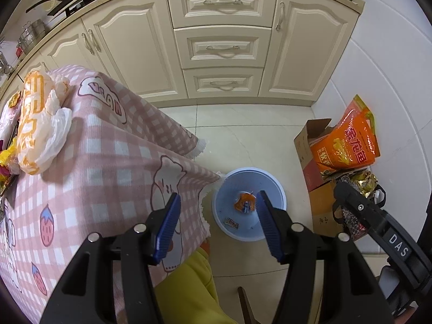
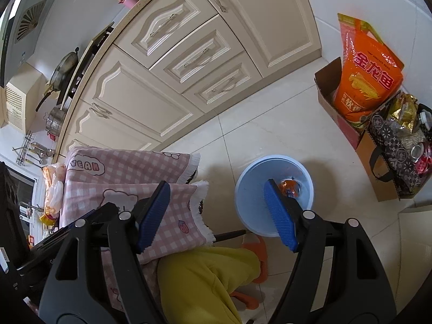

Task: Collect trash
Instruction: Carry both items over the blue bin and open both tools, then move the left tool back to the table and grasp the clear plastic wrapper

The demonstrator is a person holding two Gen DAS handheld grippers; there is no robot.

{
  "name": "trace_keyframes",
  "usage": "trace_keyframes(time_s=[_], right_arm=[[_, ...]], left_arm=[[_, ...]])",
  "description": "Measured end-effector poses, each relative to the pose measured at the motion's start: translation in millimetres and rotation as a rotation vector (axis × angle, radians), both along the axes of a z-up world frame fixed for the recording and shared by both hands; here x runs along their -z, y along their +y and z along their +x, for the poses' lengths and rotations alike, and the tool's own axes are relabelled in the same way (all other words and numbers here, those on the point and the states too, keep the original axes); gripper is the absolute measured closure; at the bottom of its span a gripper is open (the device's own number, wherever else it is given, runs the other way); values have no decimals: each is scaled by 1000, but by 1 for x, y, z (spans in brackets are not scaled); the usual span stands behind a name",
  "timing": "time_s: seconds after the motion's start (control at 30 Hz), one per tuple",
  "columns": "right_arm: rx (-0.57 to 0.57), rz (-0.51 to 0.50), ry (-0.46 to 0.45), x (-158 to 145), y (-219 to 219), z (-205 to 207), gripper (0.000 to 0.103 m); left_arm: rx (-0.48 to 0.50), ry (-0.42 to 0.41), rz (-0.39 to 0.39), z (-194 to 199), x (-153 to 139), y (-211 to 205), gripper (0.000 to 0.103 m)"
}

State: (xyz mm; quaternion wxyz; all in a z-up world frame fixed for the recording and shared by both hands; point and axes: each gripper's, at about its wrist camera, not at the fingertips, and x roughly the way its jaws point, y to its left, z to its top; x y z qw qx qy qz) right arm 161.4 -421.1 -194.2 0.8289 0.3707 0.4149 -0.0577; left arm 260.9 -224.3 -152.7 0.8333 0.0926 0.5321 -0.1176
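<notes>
A light blue bin (image 1: pixel 270 181) stands on the tiled floor beside the table; it also shows in the right wrist view (image 2: pixel 248 189). An orange wrapper (image 1: pixel 244 202) and a small striped wrapper (image 1: pixel 232 222) lie in it; the orange one shows in the right wrist view (image 2: pixel 290 187). My left gripper (image 1: pixel 218 226) is open and empty, held high over the table corner and the bin. My right gripper (image 2: pixel 218 213) is open and empty, also high above the bin's edge. An orange-and-white plastic bag (image 1: pixel 35 124) lies on the table at the far left.
The table has a pink checked cloth (image 1: pixel 108 162). Cream kitchen cabinets (image 1: pixel 221 48) stand behind. A cardboard box (image 1: pixel 310 145) with an orange rice bag (image 1: pixel 348 140) and a patterned bag of cans (image 2: pixel 397 145) stand right of the bin. Yellow trousers (image 2: pixel 205 283) are below.
</notes>
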Motion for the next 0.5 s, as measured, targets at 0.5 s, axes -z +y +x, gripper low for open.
trace_keyframes(time_s=[0.5], right_arm=[[-13,-72,-49,-38,25,-25,32]], left_arm=[[8,-54,-51,-27,-32,17,44]])
